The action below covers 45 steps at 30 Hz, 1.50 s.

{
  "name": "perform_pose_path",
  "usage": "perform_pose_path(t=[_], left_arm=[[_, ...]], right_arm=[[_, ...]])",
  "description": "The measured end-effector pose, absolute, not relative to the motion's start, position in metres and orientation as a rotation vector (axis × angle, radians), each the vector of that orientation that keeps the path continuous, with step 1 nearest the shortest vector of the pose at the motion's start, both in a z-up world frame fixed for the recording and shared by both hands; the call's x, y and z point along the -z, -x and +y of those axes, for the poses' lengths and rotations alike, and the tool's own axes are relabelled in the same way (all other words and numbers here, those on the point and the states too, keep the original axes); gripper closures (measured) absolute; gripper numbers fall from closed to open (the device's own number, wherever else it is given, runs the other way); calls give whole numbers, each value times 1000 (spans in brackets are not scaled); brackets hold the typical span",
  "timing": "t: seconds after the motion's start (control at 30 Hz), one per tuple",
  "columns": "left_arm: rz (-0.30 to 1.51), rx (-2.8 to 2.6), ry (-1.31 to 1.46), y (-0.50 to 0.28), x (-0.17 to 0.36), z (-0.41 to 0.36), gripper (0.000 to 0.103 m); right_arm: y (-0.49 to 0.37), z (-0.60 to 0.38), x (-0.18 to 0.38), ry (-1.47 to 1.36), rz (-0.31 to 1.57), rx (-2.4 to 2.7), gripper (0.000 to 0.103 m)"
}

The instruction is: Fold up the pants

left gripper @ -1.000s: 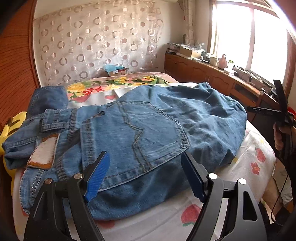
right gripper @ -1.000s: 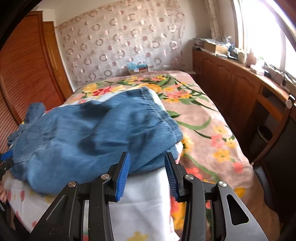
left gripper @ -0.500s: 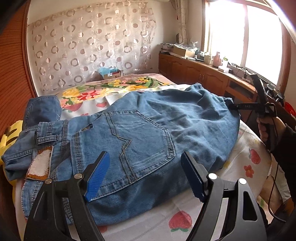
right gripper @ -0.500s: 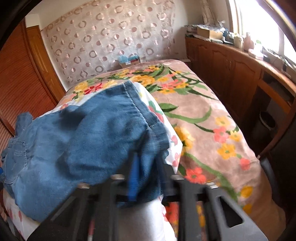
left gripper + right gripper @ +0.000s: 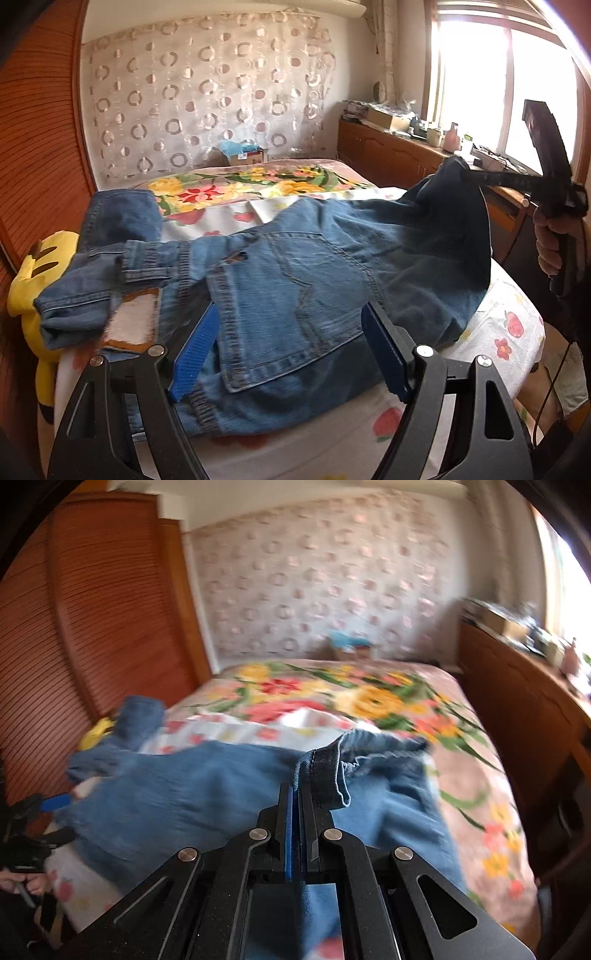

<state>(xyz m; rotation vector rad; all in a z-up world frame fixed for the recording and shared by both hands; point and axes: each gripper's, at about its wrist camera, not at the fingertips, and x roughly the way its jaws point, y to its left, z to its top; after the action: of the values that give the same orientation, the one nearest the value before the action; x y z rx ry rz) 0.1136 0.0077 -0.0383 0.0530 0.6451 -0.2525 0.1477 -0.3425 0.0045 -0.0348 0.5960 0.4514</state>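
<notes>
The pants (image 5: 295,288), blue denim, lie across the near end of the bed (image 5: 509,325) on a white sheet printed with red flowers, back pocket upward. Their long axis runs side to side across the bed: the waistband end lies toward the person's left, the folded leg end toward the right.

The left hand-held gripper (image 5: 291,350) stands with its jaws wide apart and holds nothing. It hangs just above the near edge of the seat, the back pocket (image 5: 291,295) lying directly ahead between its blue pads (image 5: 195,350). It is the nearer of the two to the waistband (image 5: 147,258).

The right hand-held gripper (image 5: 295,812) is closed tight on a fold of denim at the leg end; the pinched hem edge (image 5: 325,771) stands up past its fingertips. In the left wrist view that end is raised clear of the bed, well to the right of the left hand-held gripper.

Judgement: the coming move turns on carrying the lifted right end leftward along the long axis, over the seat toward the waistband. The left hand-held gripper is placed to steady or take the waist end.

A pale leather-type patch (image 5: 133,317) sits at the waistband; no writing on it is readable. No other brand or label can be read. A yellow soft toy (image 5: 40,266) lies under the waist end.
</notes>
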Motion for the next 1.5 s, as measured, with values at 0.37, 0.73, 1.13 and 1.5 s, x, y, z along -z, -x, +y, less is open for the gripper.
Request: perform_pose_path(t=[0.37,0.73,1.13,1.5], left_arm=[[638,203,-20,-109,36,43,23],[650,209,-15,-114,41,41,23],[677,266,-57,-130,46,5,23],[704,342,-90,-152,48,-35,23]], right_arm=[[-116,-250,-10,126,625,-707,101],[-135,-255,-16,194,638,-678,89],[-161,-255,26,200,691,-535,62],[-192,-254,36,120,729,-480,57]])
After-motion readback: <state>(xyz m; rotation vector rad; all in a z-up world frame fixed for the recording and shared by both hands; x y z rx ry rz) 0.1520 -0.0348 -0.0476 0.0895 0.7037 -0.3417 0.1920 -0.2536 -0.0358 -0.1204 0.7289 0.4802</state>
